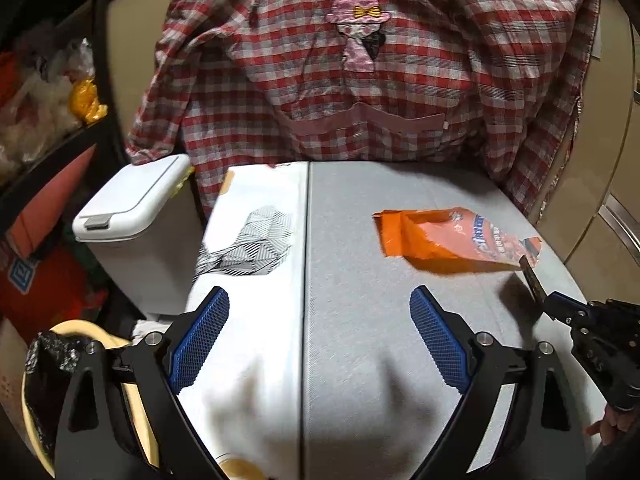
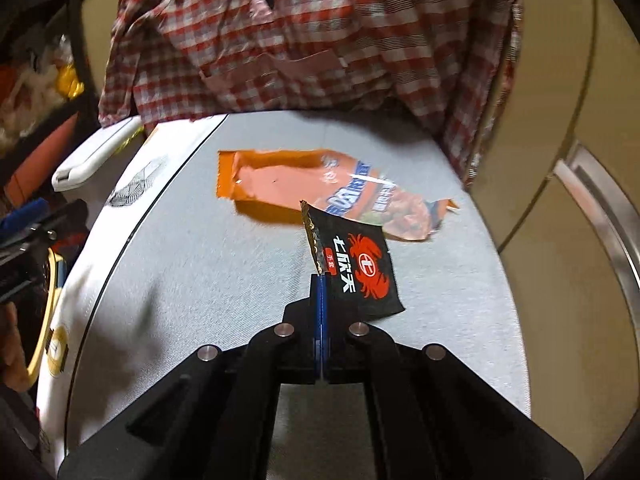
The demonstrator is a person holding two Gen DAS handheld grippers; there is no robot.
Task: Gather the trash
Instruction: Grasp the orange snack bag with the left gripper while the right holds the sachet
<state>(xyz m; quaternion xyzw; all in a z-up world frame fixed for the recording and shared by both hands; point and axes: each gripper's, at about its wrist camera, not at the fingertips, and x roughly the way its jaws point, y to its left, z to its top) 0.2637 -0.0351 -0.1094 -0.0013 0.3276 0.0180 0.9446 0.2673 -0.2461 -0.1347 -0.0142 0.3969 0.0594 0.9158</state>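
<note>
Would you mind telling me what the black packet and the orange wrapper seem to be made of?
Black packet: probably thin printed plastic film; glossy, with a crimped edge. Orange wrapper: likely the same kind of film; crinkled, torn open, shiny.

Grey tabletop (image 1: 360, 240); checked shirt (image 1: 360, 80) hangs behind; cluttered shelf (image 1: 48, 92).

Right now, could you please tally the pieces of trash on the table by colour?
Orange snack wrapper: 1
Black packet with a red crab print, pinched in the right claw: 1
Total: 2
</note>
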